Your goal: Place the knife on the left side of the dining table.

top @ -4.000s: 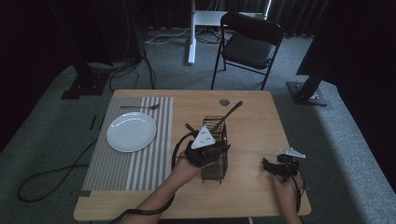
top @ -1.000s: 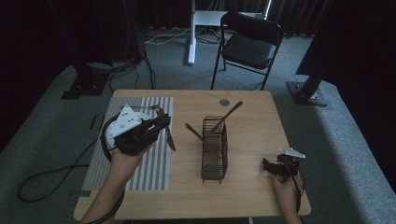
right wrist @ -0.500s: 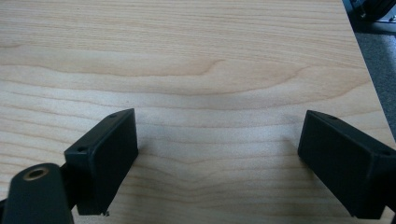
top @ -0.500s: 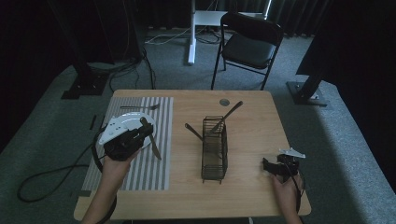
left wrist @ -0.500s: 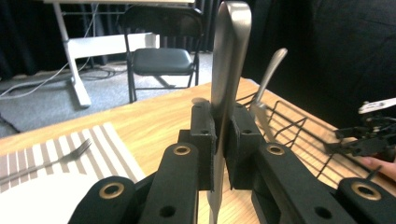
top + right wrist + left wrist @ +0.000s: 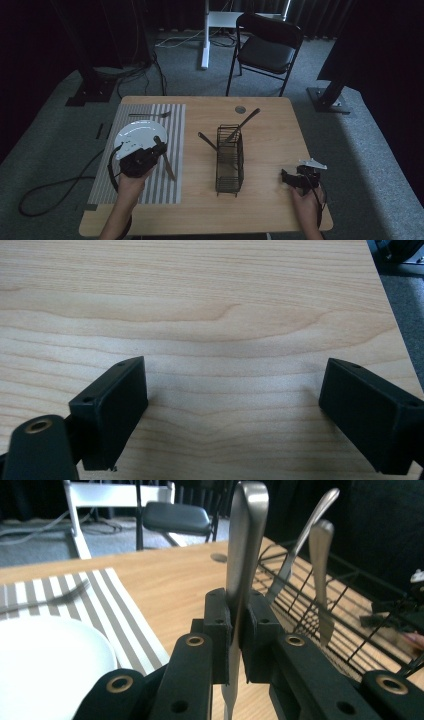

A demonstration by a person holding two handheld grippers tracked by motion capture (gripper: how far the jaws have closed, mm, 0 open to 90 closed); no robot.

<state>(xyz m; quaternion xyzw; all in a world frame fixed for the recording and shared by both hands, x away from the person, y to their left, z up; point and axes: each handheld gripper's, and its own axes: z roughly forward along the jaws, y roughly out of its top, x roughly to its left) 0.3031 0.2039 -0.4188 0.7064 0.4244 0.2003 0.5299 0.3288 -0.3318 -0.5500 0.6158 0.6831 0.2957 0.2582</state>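
left gripper [image 6: 159, 150] clamped on knife [image 6: 243, 570], blade tip cut off | beside plate [image 6: 131, 135] | right gripper [image 6: 235, 410] jaws apart over bare table [image 6: 210, 300]

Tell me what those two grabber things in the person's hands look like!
Both are black. The left gripper has chunky fingers with flat rectangular pads and small brass-coloured rings set in the arms behind them. The right gripper has the same blocky black fingers. Seen from above, each carries a pale three-cornered plate on top and trails a black cable. The person's forearms are bare.
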